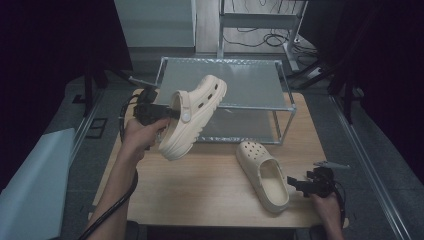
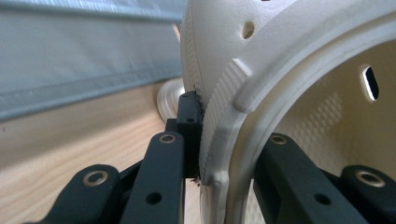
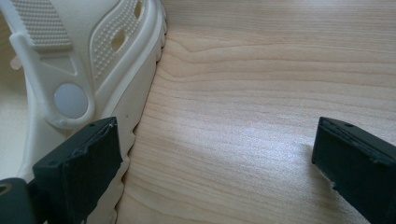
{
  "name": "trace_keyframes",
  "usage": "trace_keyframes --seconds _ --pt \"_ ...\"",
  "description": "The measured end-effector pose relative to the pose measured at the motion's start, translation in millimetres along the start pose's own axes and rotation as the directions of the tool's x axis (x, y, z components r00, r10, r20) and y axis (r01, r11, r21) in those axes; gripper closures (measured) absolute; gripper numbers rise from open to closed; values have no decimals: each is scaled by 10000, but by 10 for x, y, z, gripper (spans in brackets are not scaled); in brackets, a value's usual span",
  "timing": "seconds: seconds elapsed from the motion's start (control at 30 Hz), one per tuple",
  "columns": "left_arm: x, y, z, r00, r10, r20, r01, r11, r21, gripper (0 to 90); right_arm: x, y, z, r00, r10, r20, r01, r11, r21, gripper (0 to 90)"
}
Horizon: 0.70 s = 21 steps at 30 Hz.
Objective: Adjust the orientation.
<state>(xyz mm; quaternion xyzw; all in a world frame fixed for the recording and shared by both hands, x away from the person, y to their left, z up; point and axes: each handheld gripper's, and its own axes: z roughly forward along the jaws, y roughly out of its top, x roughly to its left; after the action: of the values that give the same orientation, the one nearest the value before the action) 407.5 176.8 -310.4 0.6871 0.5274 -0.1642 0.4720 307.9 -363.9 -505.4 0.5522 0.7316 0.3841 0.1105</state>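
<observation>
1. Clog [image 1: 192, 117] hangs clear of the table [image 1: 210, 185], in front of the wire rack [image 1: 285, 107], its side wall pinched by the left gripper [image 1: 172, 112].
2. Second clog [image 1: 264, 175] lies on the table before the rack.
3. Right gripper [image 1: 296, 185], jaws spread wide, sits just beside that clog's heel.

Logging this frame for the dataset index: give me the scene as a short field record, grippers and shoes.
left gripper: shut on the wall of the lifted clog, one jaw inside, one outside
lifted clog: in the air, tilted, in front of the shelf rack
right gripper: open, beside the heel of the clog on the table, gripping nothing
clog on the table: sole down, toe toward the rack
table: light wood
</observation>
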Motion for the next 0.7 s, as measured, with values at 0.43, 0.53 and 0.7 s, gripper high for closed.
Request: trace_keyframes --seconds 0.43,0.53,0.7 --pt "35 365 115 9972 -640 -381 610 9953 -758 770 -15 -1 -5 9999 124 9 -124 9999 6 21" --pt "88 478 182 9959 -839 -325 807 9928 -882 770 -8 0 4 10000 53 8 -53 10000 66 24" --pt "128 598 235 9928 -1039 -601 967 9889 -1125 770 -8 -2 9 10000 55 -5 -55 10000 42 28"
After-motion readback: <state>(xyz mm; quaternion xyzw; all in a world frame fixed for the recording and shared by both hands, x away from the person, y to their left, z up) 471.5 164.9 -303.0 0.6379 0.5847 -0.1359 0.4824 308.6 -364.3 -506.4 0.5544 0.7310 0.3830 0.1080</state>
